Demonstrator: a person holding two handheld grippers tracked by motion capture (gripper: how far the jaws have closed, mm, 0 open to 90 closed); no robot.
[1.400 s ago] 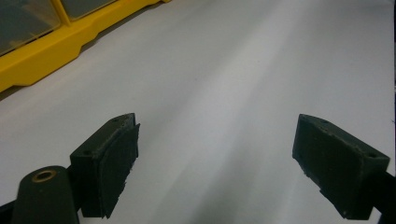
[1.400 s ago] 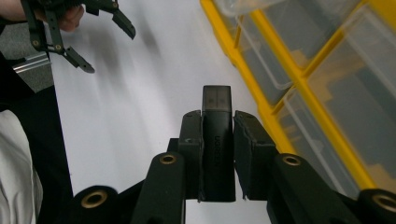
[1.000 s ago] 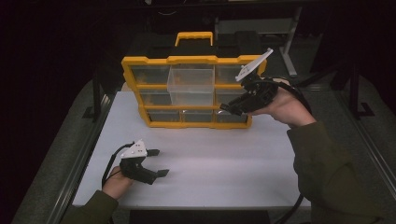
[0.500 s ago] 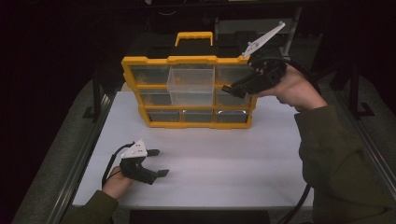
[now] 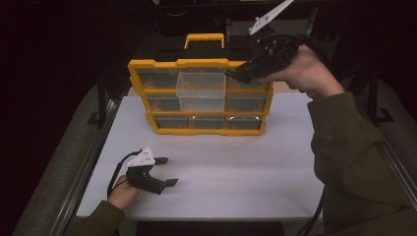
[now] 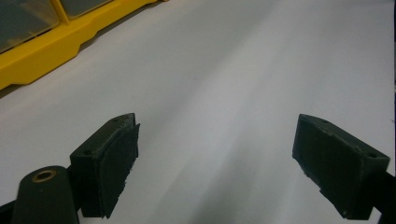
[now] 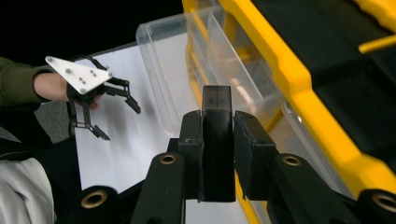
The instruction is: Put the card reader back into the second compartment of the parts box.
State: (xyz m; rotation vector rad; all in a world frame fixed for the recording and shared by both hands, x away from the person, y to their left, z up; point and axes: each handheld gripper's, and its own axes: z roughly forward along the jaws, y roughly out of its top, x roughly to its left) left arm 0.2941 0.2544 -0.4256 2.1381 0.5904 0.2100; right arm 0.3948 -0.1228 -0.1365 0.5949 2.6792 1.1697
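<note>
A yellow organizer (image 5: pixel 162 63) with clear drawers stands at the back of the white table. Its top middle drawer (image 5: pixel 201 91) is pulled out toward me and looks empty. My right gripper (image 5: pixel 232 73) hovers at the organizer's upper right corner, shut on a small black block (image 7: pixel 216 140). In the right gripper view the block stands upright between the pads, above the open drawer (image 7: pixel 177 60) and the yellow frame (image 7: pixel 280 74). My left gripper (image 5: pixel 168 171) rests low on the table at the front left, open, with nothing between its pads (image 6: pixel 107 163).
The organizer has a yellow carry handle (image 5: pixel 203 39) on its black top. Bare white table (image 5: pixel 275 162) stretches between the organizer and the front edge. A metal rail (image 5: pixel 83 167) runs along the table's left side. The left gripper (image 7: pixel 120 122) also appears in the right gripper view.
My right gripper has risen with the black block from level with the lower right drawers to the organizer's top edge. The left gripper has stayed put.
</note>
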